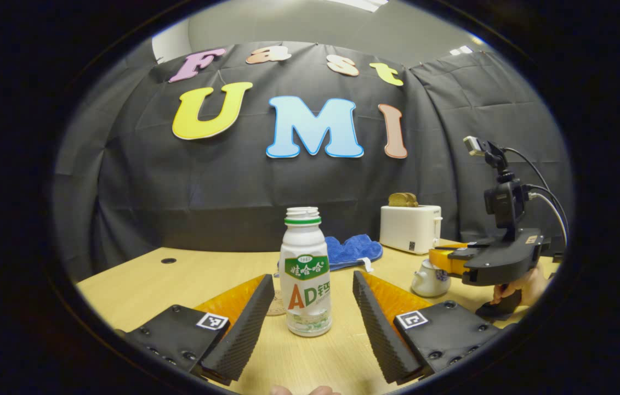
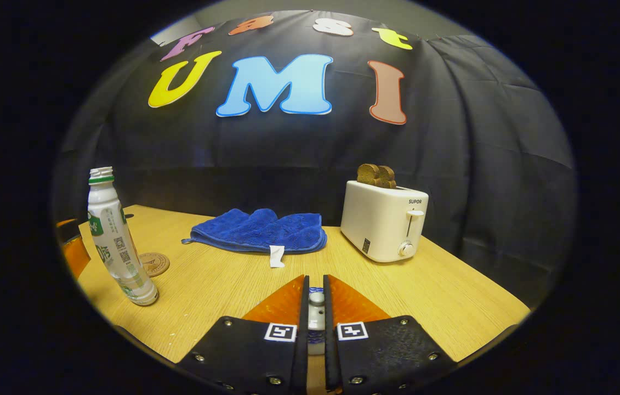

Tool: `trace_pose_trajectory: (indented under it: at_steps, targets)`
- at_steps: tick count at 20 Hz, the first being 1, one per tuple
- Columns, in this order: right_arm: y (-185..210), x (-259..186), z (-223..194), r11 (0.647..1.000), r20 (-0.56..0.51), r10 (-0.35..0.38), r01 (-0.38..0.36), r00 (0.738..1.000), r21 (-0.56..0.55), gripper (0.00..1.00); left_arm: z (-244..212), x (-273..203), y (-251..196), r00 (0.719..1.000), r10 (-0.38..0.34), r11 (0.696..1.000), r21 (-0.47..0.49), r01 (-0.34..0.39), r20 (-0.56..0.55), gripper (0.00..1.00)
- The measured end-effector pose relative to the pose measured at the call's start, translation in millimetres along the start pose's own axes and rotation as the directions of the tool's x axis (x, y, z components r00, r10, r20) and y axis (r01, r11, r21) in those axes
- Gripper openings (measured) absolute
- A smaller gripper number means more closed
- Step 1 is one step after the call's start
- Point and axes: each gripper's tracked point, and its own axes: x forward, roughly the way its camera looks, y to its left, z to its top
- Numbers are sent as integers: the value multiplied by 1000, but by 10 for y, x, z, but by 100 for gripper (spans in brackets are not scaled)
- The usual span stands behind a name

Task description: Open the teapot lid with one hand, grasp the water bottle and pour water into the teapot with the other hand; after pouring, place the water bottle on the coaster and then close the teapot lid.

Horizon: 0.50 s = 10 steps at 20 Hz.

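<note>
Two grippers at work, task early. Left gripper point(image 1: 307, 318) fingers spread wide either side of the uncapped water bottle point(image 1: 305, 271), not touching it; bottle upright on the bench point(image 1: 140, 280), dead ahead at 12 o'clock. Coaster point(image 2: 153, 263) just behind the bottle. Right gripper point(image 2: 316, 307) fingers nearly closed on the teapot lid knob point(image 2: 316, 299). Teapot point(image 1: 429, 278) sits at 3 o'clock from the bottle. Lid looks seated. Pour, bottle placement, lid closing all left.

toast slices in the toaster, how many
2, side by side in the top of the toaster at the table's back right: toast slices. Any more inside would be hidden.
</note>
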Motion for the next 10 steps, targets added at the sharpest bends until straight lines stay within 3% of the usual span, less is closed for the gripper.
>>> trace_pose_trajectory:
  at_steps: [2,3,10]
  targets:
    - [2,133,-47,1000,4,-5,5,1000,-18,13,-5,-1,3,1000,3,1000,3,-3,-1,97]
    - [-14,4,29,1000,12,4,-4,1000,-16,2,-19,-7,-8,1000,2,1000,4,-2,-5,99]
    - [6,-155,292,999,111,31,-29,993,-22,2,-105,103,19,1000,18,1000,-1,-18,-25,99]
